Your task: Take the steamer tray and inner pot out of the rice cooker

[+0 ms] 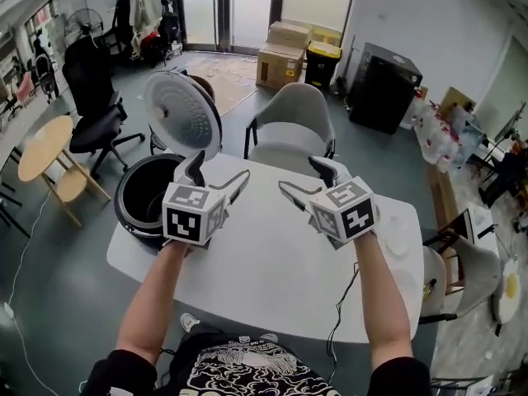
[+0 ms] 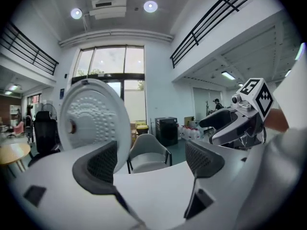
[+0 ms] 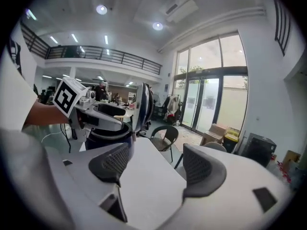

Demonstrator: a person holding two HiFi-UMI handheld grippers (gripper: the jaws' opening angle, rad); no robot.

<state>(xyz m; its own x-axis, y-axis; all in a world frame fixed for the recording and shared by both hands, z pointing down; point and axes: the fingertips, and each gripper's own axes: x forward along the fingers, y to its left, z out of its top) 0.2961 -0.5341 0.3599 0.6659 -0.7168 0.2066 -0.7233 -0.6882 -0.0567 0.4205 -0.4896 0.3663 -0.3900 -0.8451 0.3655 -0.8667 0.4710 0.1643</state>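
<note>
Left gripper (image 2: 152, 159): the pads (image 2: 103, 163) stand wide apart with nothing between them, only bare table (image 1: 272, 271) beyond. Right gripper (image 3: 158, 164): the jaws are likewise wide and empty. In the head view both grippers hover side by side above the middle of the table, pointing away from the person, and neither touches anything.

The rice cooker (image 1: 136, 200) sits at the table's left edge, just beside the left gripper, with its lid (image 1: 183, 114) raised upright. Its inside is dark, so the steamer tray and inner pot cannot be made out. Neither lies on the table, so both are probably inside.

Step in hand, as judged: the approach, before the first lift. The next move calls for swinging both grippers left over the open cooker, lowering the jaws to the tray's rim and closing on it.
</note>
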